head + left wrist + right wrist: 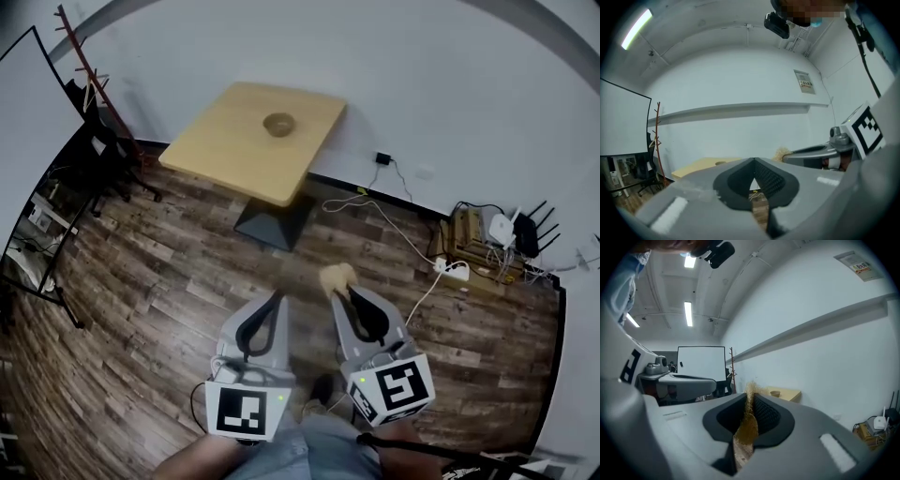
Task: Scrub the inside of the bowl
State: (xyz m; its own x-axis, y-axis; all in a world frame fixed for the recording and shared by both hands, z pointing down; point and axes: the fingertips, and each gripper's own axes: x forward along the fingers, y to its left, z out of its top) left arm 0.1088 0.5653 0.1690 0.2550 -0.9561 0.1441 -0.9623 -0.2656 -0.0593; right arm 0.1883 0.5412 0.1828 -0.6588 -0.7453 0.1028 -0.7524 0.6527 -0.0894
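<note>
The bowl [278, 124] sits near the middle of the table [220, 155], well apart from you across the wooden floor. Your right gripper [337, 292] is clamped on a tan fibrous scrubber [749, 423]. Your left gripper [278, 300] is pressed closed on nothing. Scrubbing hasn't begun; you likely need to approach the table, then lower the scrubber into the bowl.

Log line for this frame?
phase: pre-scrub | left claw: shut, empty | right claw: shut on scrubber | bowl: on table, far from claws
</note>
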